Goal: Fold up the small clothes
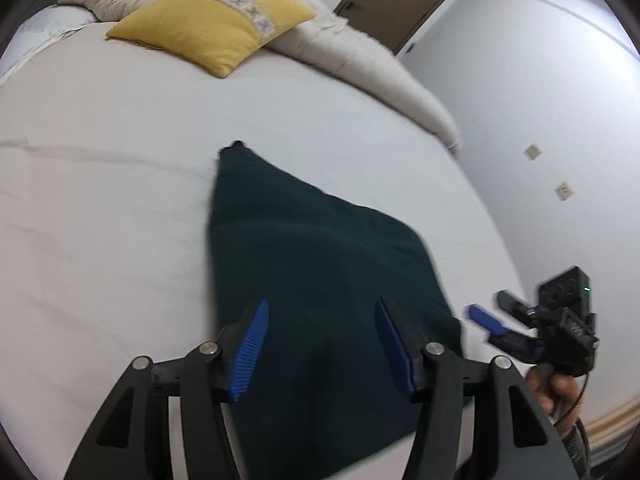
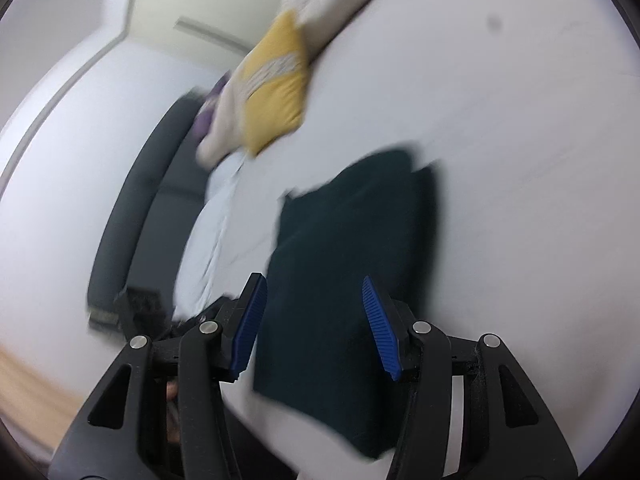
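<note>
A dark green garment (image 1: 304, 264) lies folded flat on the white bed sheet (image 1: 100, 208). My left gripper (image 1: 322, 312) hovers over its near edge, jaws apart, blue pads clear of the cloth. In the left wrist view the right gripper (image 1: 494, 312) shows at the right, held by a hand, just off the garment's right edge. In the right wrist view the same garment (image 2: 352, 248) lies under my right gripper (image 2: 314, 292), whose jaws stand apart with nothing pinched between the pads.
A yellow pillow (image 1: 212, 24) and a beige duvet (image 1: 360, 56) lie at the far side of the bed. A wall (image 1: 540, 120) and a brown door (image 1: 404, 0) are to the right. In the right wrist view a dark headboard (image 2: 136, 208) stands left.
</note>
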The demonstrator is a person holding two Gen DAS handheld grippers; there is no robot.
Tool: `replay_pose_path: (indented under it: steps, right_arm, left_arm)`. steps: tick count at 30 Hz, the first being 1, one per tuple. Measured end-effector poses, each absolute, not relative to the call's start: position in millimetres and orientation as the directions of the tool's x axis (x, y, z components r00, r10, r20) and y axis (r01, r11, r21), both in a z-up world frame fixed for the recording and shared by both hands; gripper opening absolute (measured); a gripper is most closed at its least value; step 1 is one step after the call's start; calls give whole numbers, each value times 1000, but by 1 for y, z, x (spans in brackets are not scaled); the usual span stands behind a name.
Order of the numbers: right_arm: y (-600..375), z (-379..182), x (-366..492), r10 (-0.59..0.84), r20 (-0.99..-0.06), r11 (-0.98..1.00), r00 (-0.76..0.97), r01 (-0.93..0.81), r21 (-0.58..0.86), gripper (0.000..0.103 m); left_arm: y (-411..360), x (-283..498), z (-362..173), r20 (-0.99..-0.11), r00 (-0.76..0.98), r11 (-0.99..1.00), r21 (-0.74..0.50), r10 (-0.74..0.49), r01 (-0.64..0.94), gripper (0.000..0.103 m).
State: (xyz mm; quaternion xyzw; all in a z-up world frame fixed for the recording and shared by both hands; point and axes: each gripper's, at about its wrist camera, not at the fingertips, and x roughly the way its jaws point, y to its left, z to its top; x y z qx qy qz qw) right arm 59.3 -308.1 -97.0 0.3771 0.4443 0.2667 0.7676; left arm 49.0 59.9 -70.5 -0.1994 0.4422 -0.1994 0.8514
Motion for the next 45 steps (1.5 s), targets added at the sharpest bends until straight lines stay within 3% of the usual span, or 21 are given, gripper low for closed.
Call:
replay_pose_path:
  steps: [5, 14, 16, 19, 21, 24, 25, 29, 32, 35, 38, 42, 45]
  right_arm:
    - [-286, -120, 50, 732, -565, 626, 381, -48, 779, 51]
    - [-311, -173, 32, 796, -461, 497, 391, 12, 868, 37]
    - [-317, -183, 30, 810, -431, 460, 397, 26, 888, 26]
    - [-324, -192, 24, 824, -399, 419, 403, 42, 907, 26]
    - [-333, -186, 16, 819, -402, 427, 410, 33, 904, 28]
    - [-340, -175, 10, 792, -437, 466, 426, 43, 884, 51]
    - [-346, -171, 4, 782, -436, 466, 444, 48, 884, 51]
    - [-366, -141, -25, 731, -443, 504, 519, 26, 863, 57]
    - [-366, -113, -36, 667, -477, 589, 573, -13, 808, 58]
    - [-357, -73, -45, 546, -527, 724, 652, -50, 688, 65]
    - [-341, -35, -54, 404, -545, 835, 735, -52, 548, 81]
    - [-314, 15, -71, 213, -479, 936, 851, -38, 349, 99]
    - [-298, 43, -87, 90, -398, 974, 913, 3, 225, 103]
  left_arm:
    - [56, 45, -107, -684, 460, 806, -575, -566, 138, 65]
    - [78, 47, -128, -571, 453, 682, -722, -684, 120, 64]
    - [80, 45, -130, -559, 455, 669, -734, -693, 118, 63]
    - [82, 41, -130, -558, 447, 663, -740, -699, 113, 63]
    - [84, 37, -127, -556, 444, 657, -746, -703, 106, 63]
    - [87, 25, -121, -559, 454, 665, -739, -694, 108, 67]
    - [89, 20, -119, -558, 465, 669, -736, -687, 105, 68]
    - [92, -8, -99, -547, 544, 707, -696, -636, 127, 88]
    - [82, -31, -71, -552, 635, 799, -573, -541, 183, 102]
    - [69, -46, -40, -554, 723, 889, -418, -414, 188, 103]
    - [56, -63, -5, -507, 821, 954, -262, -263, 144, 103]
    - [42, -87, 35, -360, 926, 991, -108, -117, 83, 103]
    - [33, -96, 53, -309, 947, 996, -14, -85, 85, 103]
